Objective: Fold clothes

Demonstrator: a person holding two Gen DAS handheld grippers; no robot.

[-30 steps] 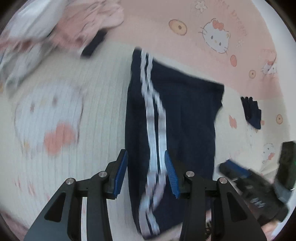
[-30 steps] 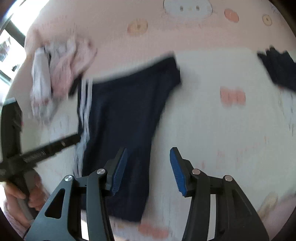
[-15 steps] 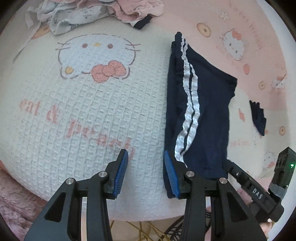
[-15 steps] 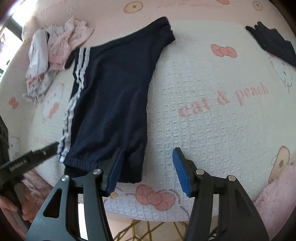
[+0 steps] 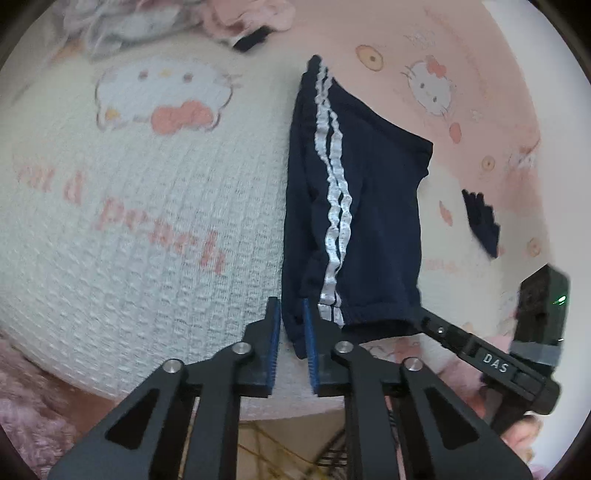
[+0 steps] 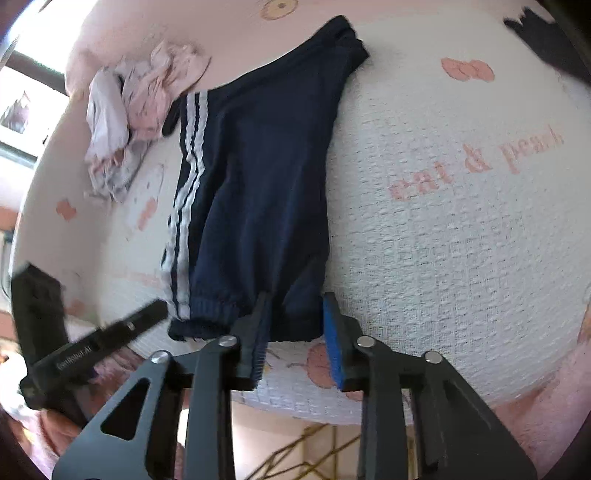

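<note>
Navy shorts (image 5: 369,203) (image 6: 258,166) with two white side stripes lie flat on the white waffle blanket (image 5: 147,240) (image 6: 443,240), one end at the near edge. My left gripper (image 5: 289,301) is shut on the striped near corner of that end, with cloth between its blue pads. At the other near corner my right gripper (image 6: 295,295) stands open, a finger on each side of the cloth. Each view also shows the other gripper's finger beside the shorts: the right one (image 5: 476,356) and the left one (image 6: 103,339).
A crumpled pile of pink and white clothes (image 5: 166,18) (image 6: 136,96) lies beyond the shorts on the left. A small dark garment (image 5: 480,221) (image 6: 546,44) lies to the right. The blanket's edge (image 5: 258,406) runs just under the grippers, with a gold wire frame (image 5: 295,446) below.
Both grippers have moved in to the near end of the shorts. The left jaws have closed onto the striped corner; the right jaws have narrowed around the other corner.
</note>
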